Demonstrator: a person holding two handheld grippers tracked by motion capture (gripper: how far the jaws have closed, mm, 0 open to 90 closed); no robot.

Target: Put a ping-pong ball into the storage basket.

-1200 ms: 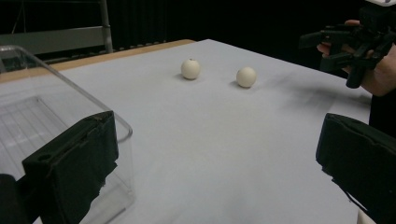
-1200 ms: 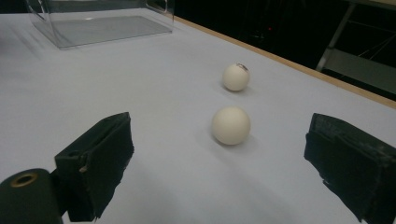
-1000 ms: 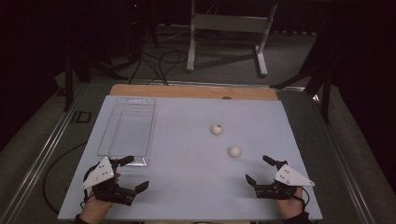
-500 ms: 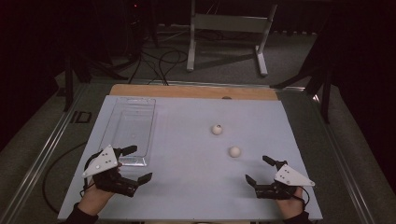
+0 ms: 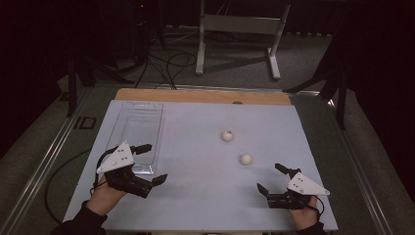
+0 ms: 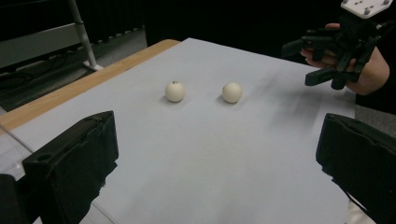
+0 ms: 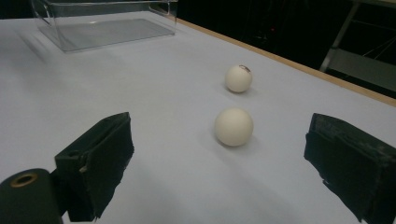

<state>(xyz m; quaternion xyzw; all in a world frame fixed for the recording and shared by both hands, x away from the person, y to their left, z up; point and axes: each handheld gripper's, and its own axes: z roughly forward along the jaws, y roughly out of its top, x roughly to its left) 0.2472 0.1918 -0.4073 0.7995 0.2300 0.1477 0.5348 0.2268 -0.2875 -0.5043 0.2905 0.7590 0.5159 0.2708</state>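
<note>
Two white balls lie apart on the pale table: one with a small dark mark (image 5: 227,135) (image 6: 175,91) (image 7: 238,78) and a plain one (image 5: 245,159) (image 6: 232,92) (image 7: 233,127) nearer me. My left gripper (image 5: 155,162) is open and empty, held over the near end of a clear plastic tray (image 5: 134,125), its jaws facing right toward the balls. At the front right my right gripper (image 5: 268,177) (image 6: 297,65) is also open and empty. It points at the plain ball, which sits a short way beyond its black pads (image 7: 98,163).
The clear tray (image 7: 107,23) is empty and lies lengthwise along the table's left side. A wooden strip (image 5: 200,96) runs along the far table edge. Beyond it stand a metal frame (image 5: 237,24) and cables on the floor.
My left gripper has moved forward from the front left corner to the tray's near end. The right gripper and both balls have stayed put.
</note>
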